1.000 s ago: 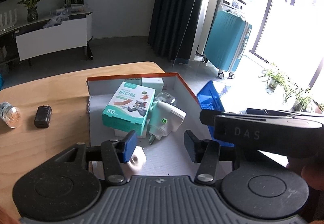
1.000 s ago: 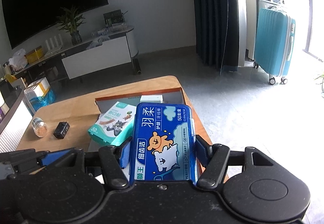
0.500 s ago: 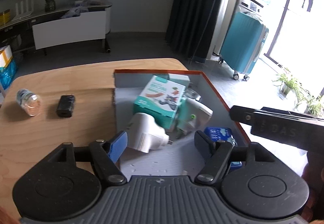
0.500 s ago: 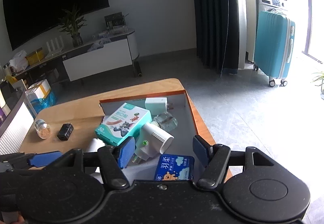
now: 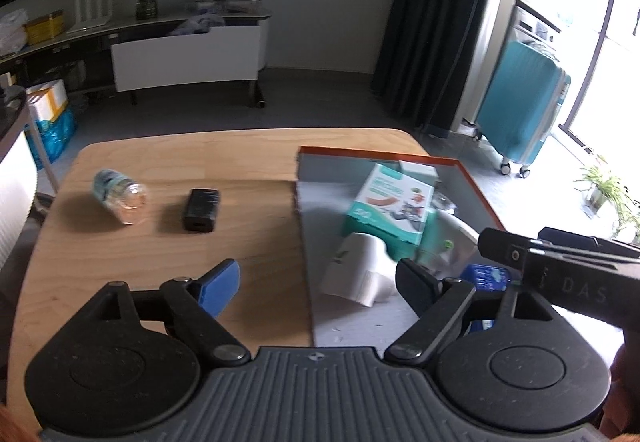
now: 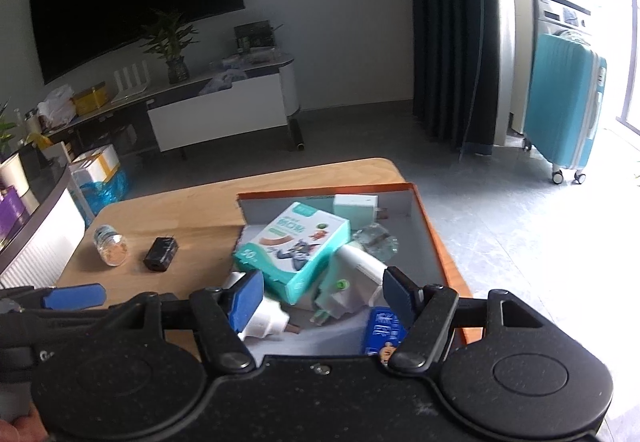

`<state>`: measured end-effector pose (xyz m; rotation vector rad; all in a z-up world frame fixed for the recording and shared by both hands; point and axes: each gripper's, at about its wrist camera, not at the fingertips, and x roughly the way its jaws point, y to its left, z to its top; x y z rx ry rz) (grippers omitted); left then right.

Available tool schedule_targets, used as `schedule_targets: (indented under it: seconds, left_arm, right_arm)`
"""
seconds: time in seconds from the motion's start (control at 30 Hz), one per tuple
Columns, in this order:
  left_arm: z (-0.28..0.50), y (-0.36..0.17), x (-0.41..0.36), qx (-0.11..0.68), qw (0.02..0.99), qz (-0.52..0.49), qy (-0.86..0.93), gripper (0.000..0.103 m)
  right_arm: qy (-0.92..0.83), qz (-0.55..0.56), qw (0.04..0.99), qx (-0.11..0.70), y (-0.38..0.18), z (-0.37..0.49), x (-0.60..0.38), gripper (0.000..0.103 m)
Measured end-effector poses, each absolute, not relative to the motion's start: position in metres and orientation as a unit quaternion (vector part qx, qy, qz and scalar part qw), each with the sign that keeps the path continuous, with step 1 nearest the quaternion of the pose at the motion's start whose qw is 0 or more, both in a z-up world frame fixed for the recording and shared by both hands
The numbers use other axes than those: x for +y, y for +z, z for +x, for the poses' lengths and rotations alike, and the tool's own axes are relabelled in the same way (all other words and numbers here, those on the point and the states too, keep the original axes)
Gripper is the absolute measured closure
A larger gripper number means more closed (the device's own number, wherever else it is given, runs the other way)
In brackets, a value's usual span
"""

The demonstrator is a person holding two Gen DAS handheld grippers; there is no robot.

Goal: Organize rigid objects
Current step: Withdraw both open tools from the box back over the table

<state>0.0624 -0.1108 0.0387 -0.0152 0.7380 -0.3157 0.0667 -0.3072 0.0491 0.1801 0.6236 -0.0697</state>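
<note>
An orange-rimmed grey box [image 5: 472, 178] [image 6: 434, 238] sits on the right part of the wooden table [image 5: 168, 254]. In it lie a teal bandage carton [image 5: 390, 206] [image 6: 296, 246], a white plug adapter [image 5: 360, 274] [image 6: 264, 318], a white device with a green dot [image 6: 360, 266] and a blue floss case [image 6: 382, 334] [image 5: 486, 278]. My left gripper [image 5: 316, 282] hovers over the box's left wall, its jaws opening with nothing between them. My right gripper [image 6: 324, 294] hangs above the box, jaws opening and empty. On the table left of the box lie a black charger [image 5: 201, 204] [image 6: 161, 254] and a small clear bottle [image 5: 120, 196] [image 6: 111, 245].
Beyond the table's far edge is grey floor, a low TV cabinet [image 5: 184, 54] and a teal suitcase [image 6: 568, 110]. In the left wrist view the right gripper's body [image 5: 560, 274] crosses the box's right side.
My right gripper let go of the blue floss case, which now lies in the box. My left gripper released the white adapter, widened, and swung left toward the bare table.
</note>
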Motion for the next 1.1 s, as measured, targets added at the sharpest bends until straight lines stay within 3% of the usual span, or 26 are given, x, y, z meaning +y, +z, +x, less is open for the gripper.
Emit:
schedule_targets:
  seconds: [1.1]
  left_arm:
    - [0.081, 0.028, -0.007, 0.369, 0.926, -0.055, -0.054, 0.015]
  right_arm:
    - [0.074, 0.056, 0.939, 0.331, 0.037, 0.108, -0.203, 0.023]
